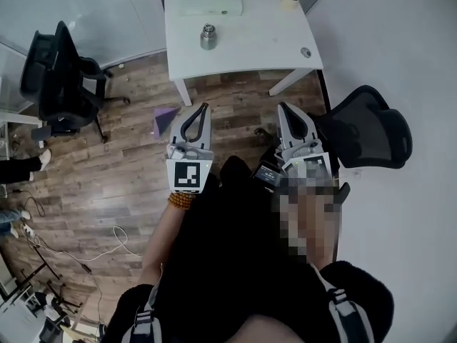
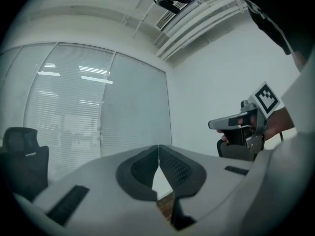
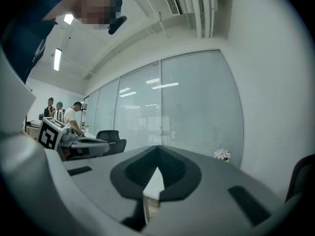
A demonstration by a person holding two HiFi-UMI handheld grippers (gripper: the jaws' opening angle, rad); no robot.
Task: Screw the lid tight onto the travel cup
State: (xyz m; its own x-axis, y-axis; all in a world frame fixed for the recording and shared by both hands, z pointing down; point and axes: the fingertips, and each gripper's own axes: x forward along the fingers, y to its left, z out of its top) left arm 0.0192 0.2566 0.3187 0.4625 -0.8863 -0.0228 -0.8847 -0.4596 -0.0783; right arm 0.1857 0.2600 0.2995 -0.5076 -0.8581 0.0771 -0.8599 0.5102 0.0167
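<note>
Far on table (image 1: 250,41): travel cup (image 1: 208,37), upright, well beyond left gripper (image 1: 205,106) (nearer) and right gripper (image 1: 280,106), both pressed together, empty.

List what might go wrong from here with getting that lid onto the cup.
1. The lid lies close to the table's right edge; a nudge may push it off.
2. The travel cup stands free, apart from the lid; it may tip if gripped off-centre.
3. The left gripper and right gripper are shut and empty; arriving that way, they would shove rather than grasp.
</note>
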